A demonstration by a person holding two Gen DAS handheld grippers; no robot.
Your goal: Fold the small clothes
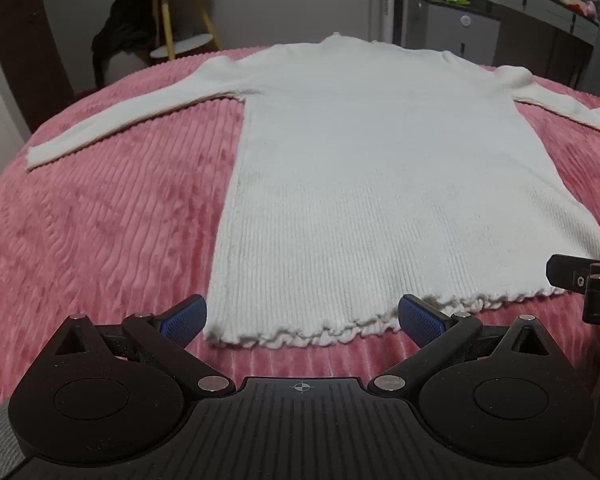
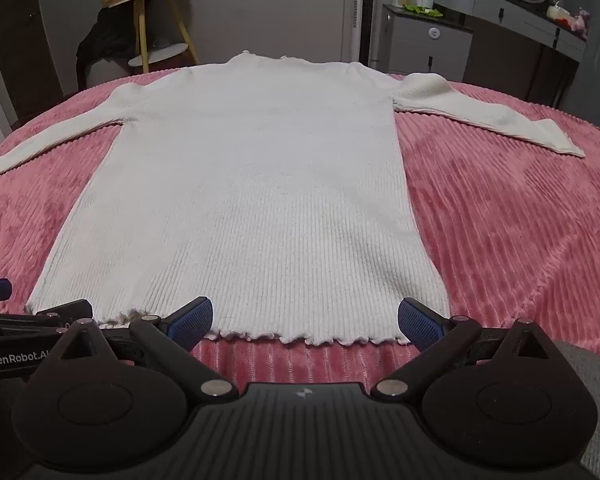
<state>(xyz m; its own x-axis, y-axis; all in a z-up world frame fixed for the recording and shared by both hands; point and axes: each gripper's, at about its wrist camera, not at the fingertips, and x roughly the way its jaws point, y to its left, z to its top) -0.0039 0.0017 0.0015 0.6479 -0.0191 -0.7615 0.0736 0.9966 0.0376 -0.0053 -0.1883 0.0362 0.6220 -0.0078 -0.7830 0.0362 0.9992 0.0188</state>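
I see the white sweater (image 1: 364, 184) spread flat on the pink bed (image 1: 100, 240), hem at the near edge, and my left hand-held gripper (image 1: 302, 318) and right hand-held gripper (image 2: 305, 320) both released above that hem.

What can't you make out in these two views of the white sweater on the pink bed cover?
- Left wrist view: the cuff of the sweater's far right sleeve is cut off by the picture edge.
- Left wrist view: the right tongs show only as a black tip at the edge; their opening is out of frame.
- Right wrist view: the hem's left corner is hidden behind the left tongs.
- Both views: the small items on the dresser are too small and dim to identify.
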